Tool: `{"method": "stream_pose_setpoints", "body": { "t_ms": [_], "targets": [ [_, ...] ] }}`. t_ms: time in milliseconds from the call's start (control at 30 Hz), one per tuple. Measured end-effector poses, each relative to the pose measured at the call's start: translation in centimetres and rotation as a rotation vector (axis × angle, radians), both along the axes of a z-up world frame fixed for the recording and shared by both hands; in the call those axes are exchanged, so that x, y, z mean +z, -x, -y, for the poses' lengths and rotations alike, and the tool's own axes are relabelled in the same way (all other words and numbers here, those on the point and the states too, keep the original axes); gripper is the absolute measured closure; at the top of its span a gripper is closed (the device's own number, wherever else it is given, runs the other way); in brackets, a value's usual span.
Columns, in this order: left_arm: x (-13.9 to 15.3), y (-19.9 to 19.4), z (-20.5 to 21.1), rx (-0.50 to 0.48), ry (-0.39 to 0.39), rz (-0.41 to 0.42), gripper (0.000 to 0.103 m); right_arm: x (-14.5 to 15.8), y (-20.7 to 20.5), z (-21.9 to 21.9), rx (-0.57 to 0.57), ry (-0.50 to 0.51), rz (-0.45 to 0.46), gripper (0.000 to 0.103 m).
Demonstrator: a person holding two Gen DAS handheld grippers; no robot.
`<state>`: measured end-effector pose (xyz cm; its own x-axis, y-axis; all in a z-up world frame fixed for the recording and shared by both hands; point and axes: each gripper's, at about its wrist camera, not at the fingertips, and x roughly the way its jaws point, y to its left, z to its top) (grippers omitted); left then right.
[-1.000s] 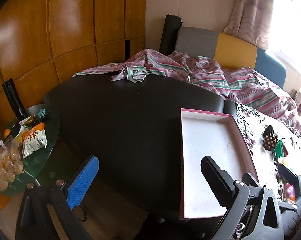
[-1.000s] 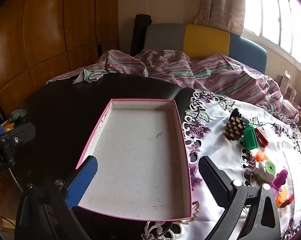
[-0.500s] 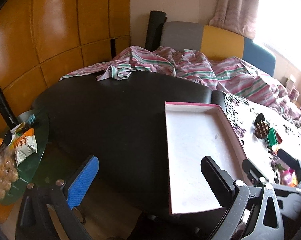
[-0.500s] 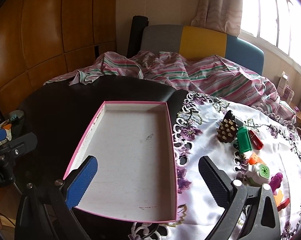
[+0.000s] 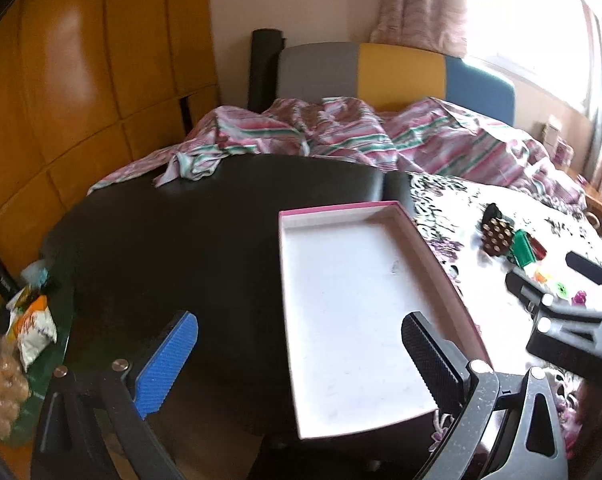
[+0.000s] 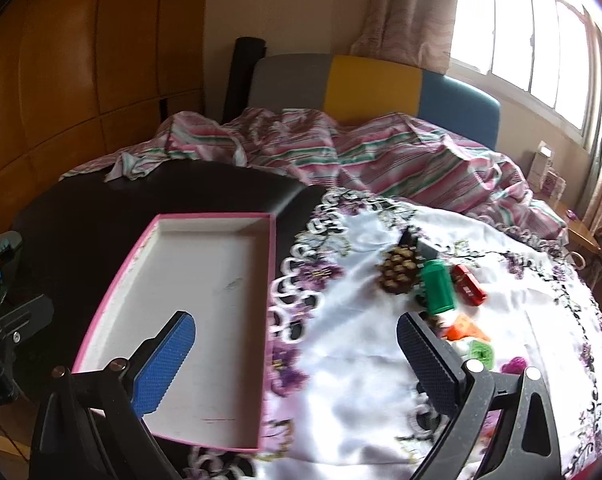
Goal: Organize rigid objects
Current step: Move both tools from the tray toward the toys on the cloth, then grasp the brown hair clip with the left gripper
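Empty pink-rimmed tray [image 6: 205,320] sits ready as target; toy cluster [image 6: 437,284] right of it on tablecloth [image 6: 361,360], both right gripper [image 6: 297,364] and left gripper [image 5: 301,360] spread, holding nothing.

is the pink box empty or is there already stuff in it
Empty. The pink box shows only its bare white floor in both views; the small objects lie outside it on the tablecloth.

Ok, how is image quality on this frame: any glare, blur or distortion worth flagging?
Left wrist view: the window is blown out at upper right, the wooden panels carry soft glare, and straight edges bow from the fisheye. Right wrist view: motion blur smears the small objects and the lace cloth; the pink tray stays readable.
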<state>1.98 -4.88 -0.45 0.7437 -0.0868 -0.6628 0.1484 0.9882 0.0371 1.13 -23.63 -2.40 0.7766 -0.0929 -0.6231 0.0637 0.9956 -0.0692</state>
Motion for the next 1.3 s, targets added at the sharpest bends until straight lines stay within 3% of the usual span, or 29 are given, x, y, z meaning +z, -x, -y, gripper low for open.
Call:
{"method": "stream_pose_setpoints", "body": {
  "t_ms": [533, 667, 833, 900, 1300],
  "targets": [
    [0.3, -1.6, 6.6, -0.174, -0.016, -0.005, 0.000, 2.3, -0.6, 15.5, -0.250, -0.043, 0.035, 0.000],
    [0.2, -2.4, 8.6, -0.228, -0.025, -0.015, 0.000, 1.6, -1.1, 19.8, -0.325, -0.055, 0.047, 0.000],
    [-0.2, -3.2, 11.4, -0.284, -0.033, -0.048, 0.000, -0.6, -0.9, 23.9, -0.404, -0.144, 0.034, 0.000],
    [-0.4, -3.4, 12.7, -0.302, -0.051, -0.044, 0.000, -0.6, -0.6, 24.9, -0.425, -0.200, 0.031, 0.000],
    [-2.0, -6.4, 18.8, -0.400, -0.069, -0.127, 0.000, -0.5, 0.3, 26.6, -0.491, -0.281, 0.038, 0.000]
  ]
}}
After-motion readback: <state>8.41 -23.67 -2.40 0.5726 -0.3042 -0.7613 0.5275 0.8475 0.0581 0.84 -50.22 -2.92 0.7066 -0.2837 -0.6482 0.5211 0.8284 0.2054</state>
